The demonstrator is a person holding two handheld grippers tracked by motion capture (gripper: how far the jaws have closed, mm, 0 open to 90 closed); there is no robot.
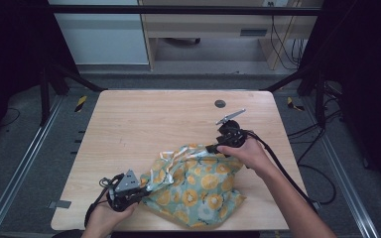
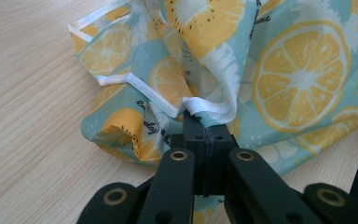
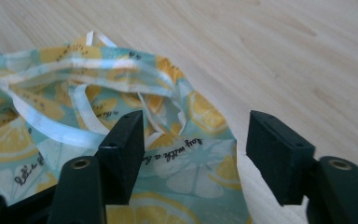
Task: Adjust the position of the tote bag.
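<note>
1. Lying crumpled in the lower middle of the high view is a teal fabric cloth printed with yellow lemon slices and edged in white binding [image 1: 198,186], resting on the pale wooden table [image 1: 144,124], its long axis running from the lower left of the frame up toward the right of centre.
2. Pinching the cloth's white hem at its lower-left end is the left gripper [image 1: 140,191]; the left gripper view is showing its black jaws pressed together on that folded edge [image 2: 205,107], so this corner is already being held.
3. Hovering at the cloth's upper-right end is the right gripper [image 1: 213,148], the nearer one to that free edge. Its jaws are standing spread, nothing between them being pressed.
4. Looking along the right gripper [image 3: 193,149], the right gripper view is showing the cloth [image 3: 168,158] lying below and to the left of the gap, with bare table under the right-hand jaw. I am judging that the coming move is turning on shifting leftward and down onto that edge.
5. Giving the overall lie of the cloth between both hands is the high view; the white strips looping inside the folds are being revealed by the right gripper view.
</note>
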